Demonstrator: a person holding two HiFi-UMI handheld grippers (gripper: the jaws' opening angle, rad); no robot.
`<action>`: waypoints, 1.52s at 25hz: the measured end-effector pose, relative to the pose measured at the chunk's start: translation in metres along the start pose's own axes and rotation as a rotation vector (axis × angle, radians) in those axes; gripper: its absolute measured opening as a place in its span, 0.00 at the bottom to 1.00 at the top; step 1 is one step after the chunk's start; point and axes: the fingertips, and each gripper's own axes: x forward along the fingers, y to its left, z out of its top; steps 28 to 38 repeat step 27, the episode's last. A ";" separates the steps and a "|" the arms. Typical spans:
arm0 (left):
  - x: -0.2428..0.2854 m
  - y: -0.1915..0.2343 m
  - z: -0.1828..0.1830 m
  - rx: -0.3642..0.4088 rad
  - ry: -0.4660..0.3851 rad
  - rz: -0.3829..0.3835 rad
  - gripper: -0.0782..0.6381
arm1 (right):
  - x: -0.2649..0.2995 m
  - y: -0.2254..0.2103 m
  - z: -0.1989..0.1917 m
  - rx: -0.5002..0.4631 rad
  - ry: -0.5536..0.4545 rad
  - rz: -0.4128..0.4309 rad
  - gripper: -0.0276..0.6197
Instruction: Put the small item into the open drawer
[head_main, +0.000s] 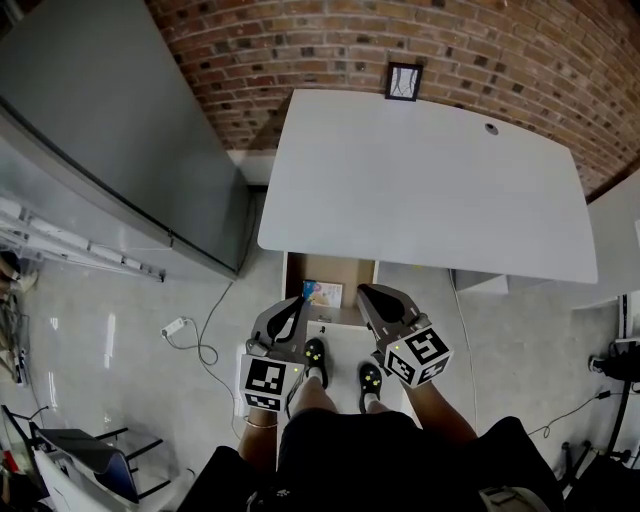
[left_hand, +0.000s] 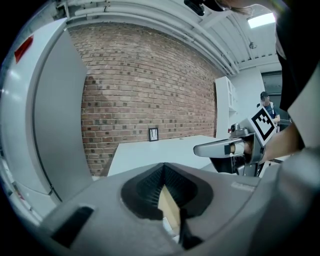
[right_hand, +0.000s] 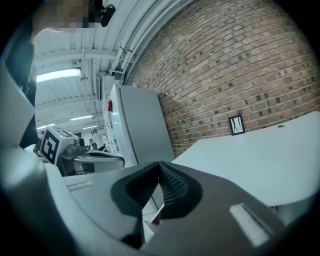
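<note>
Now: we hold left gripper (head_main: 298, 304) and right gripper (head_main: 366, 292) side by side, low, just before open drawer (head_main: 352, 278) under near edge of white table (head_main: 420, 180). Left fingers clenched, tips meeting, nothing between. Right fingers likewise clenched, empty. Small item (head_main: 322, 292), colourful flat packet, lies inside drawer, in its left half, apart from both grippers. Our shoes (head_main: 316, 354) on pale floor (head_main: 120, 330) below. Brick wall (head_main: 300, 50) behind table.
</note>
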 end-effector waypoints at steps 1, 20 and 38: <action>0.000 -0.001 0.000 0.000 -0.001 0.001 0.10 | -0.001 0.000 -0.001 -0.002 0.003 0.000 0.06; 0.007 -0.004 0.005 0.001 0.000 -0.003 0.10 | -0.005 -0.007 0.000 0.013 0.013 -0.001 0.06; 0.015 -0.011 0.006 0.005 0.002 -0.016 0.10 | -0.010 -0.014 0.000 0.016 0.012 -0.006 0.06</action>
